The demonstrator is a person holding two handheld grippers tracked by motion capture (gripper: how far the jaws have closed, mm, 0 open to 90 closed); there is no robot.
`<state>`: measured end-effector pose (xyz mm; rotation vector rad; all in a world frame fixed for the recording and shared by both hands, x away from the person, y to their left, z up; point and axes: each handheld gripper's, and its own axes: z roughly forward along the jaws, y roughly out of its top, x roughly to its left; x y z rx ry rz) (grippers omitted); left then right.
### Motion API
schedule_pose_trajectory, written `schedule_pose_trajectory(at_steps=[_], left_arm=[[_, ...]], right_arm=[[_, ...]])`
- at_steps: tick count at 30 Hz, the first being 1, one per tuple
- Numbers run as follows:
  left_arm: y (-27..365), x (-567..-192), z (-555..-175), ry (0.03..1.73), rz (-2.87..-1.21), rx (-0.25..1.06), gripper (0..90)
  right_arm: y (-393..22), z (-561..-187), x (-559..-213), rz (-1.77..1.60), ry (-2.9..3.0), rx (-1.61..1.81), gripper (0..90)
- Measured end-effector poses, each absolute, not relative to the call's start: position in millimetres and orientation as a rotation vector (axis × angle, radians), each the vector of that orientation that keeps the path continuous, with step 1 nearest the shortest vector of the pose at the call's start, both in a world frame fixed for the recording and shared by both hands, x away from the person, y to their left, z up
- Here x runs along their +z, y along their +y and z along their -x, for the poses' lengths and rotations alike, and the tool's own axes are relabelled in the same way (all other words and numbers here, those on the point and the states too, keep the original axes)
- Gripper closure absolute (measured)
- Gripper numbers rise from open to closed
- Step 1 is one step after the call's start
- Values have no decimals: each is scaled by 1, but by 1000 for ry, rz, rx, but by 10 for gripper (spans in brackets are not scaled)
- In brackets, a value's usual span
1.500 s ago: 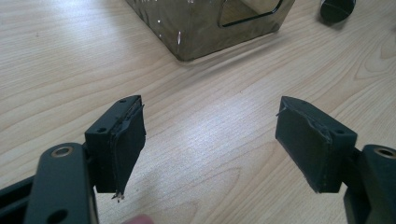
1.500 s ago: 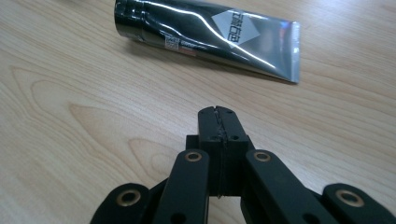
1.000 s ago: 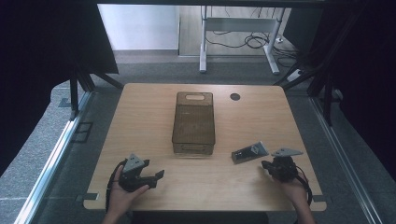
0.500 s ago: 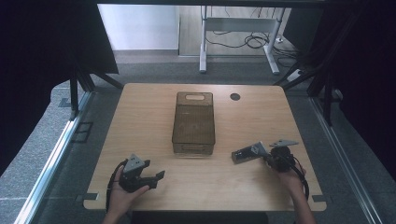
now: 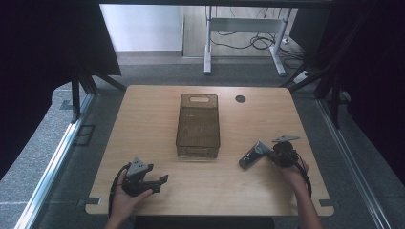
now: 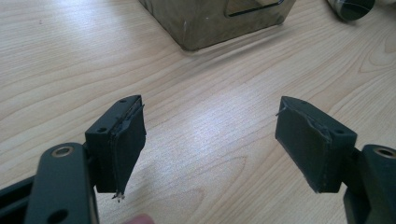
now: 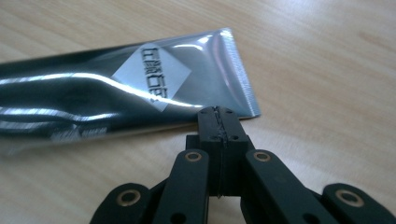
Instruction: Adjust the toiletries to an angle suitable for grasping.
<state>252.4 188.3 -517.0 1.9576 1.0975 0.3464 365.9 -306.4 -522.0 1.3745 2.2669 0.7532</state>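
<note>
Right of the basket [image 5: 198, 125], your right gripper [image 7: 218, 116], jaws together, nudges the ungrasped tube [image 7: 112, 100]; nothing's inside yet.

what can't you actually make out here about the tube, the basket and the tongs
- Silver tube: in the right gripper view its cap end is cut off by the left edge; the printed label is too blurred to read.
- Whether the shut right tongs touch the tube's crimped end: their own tips hide the contact.
- Brown basket: what lies inside is too small and dark in the high view; in the left gripper view the top edge cuts it off.
</note>
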Motion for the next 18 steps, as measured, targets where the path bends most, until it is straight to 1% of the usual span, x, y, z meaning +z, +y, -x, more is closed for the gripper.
schedule_pose_trajectory(at_steps=[11, 18], left_arm=[[193, -520, -256, 1098, -1955, 330, 248], [195, -517, -259, 1080, -1951, 319, 248]], right_arm=[[-288, -407, -517, -1363, 2317, 676, 900], [-272, -424, -515, -1321, 2358, 628, 900]])
